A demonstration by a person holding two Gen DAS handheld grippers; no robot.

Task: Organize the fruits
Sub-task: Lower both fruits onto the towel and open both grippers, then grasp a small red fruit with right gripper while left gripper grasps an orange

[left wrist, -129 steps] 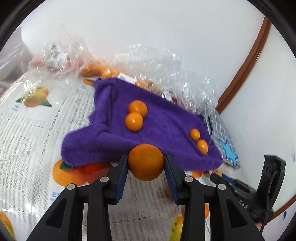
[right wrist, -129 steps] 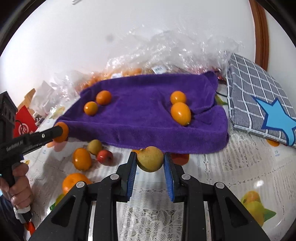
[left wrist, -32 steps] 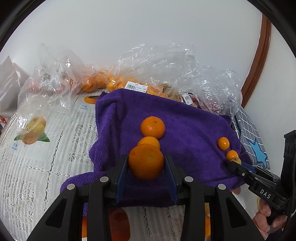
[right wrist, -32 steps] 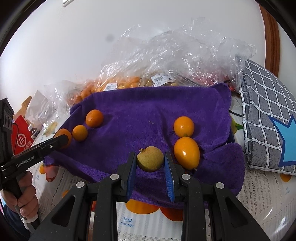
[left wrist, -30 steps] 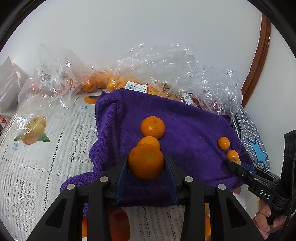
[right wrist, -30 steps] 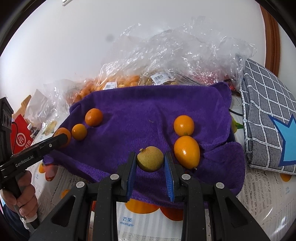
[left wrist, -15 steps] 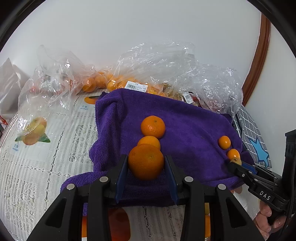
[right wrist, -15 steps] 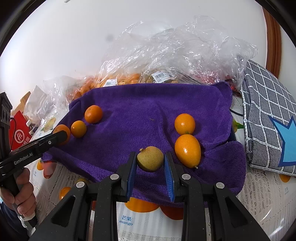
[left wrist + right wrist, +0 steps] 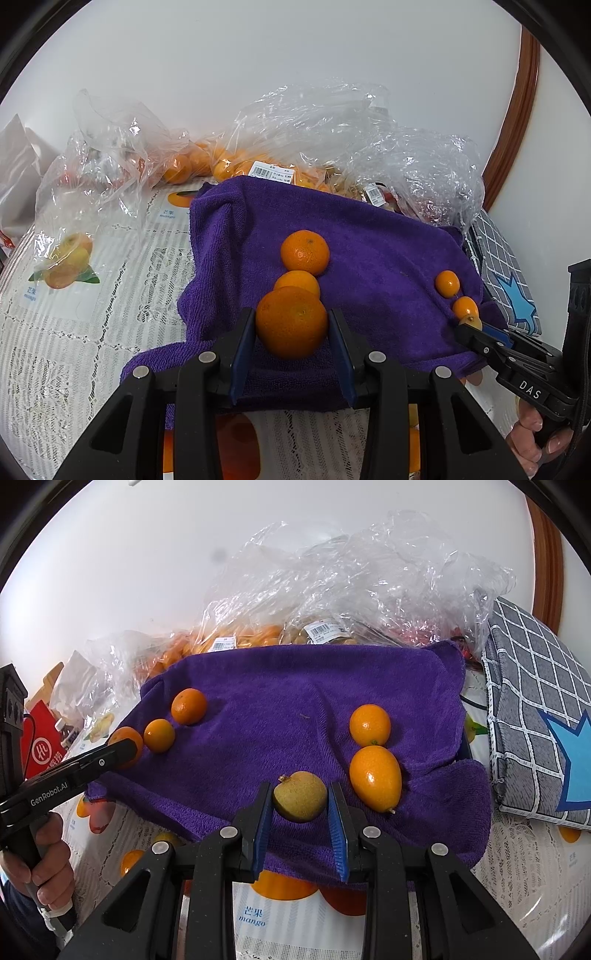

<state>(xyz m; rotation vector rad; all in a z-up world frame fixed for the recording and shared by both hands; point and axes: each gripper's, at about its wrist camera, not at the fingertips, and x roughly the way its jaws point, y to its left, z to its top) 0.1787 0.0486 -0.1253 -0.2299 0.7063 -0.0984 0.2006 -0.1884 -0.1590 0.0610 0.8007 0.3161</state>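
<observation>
The left tool point(image 9: 291, 325) grips a mandarin point(image 9: 291, 322) low over the near edge of the purple towel point(image 9: 369, 258), directly behind two mandarins point(image 9: 304, 252) lined up ahead, so its spot is probably the near end of that row. The right tool point(image 9: 300, 803) holds a small yellow-brown fruit point(image 9: 300, 800) just left of two kumquats point(image 9: 375, 779), whose row runs away from it. The tools read "DAS" and "GenRobot.AI"; the worktop point(image 9: 295, 934) cover reads "芒果 mango"; bag labels are illegible.
</observation>
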